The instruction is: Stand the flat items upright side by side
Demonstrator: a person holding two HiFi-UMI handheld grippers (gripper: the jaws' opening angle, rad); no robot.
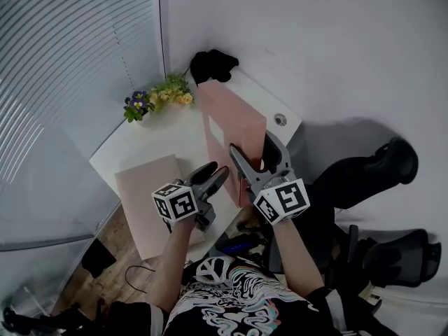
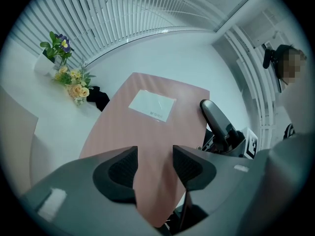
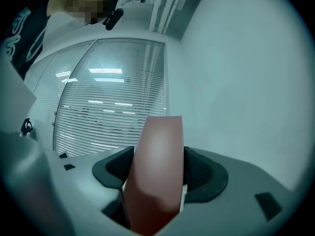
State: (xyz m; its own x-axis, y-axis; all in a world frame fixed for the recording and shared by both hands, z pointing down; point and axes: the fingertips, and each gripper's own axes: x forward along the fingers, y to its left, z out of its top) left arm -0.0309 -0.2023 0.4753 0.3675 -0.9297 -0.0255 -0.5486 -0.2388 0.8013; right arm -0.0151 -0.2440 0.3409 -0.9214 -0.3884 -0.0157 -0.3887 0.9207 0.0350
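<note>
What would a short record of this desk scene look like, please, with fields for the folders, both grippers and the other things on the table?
table: white, set in a corner
standing folder: pink, upright, with a white label on its face
flat folder: pink, lying flat on the table's left part
right gripper: shut on the standing folder's edge
left gripper: jaws apart, pointing at the standing folder's face; no grip seen
other things: flowers and a black object at the far edge
task state: one folder upright, one flat
</note>
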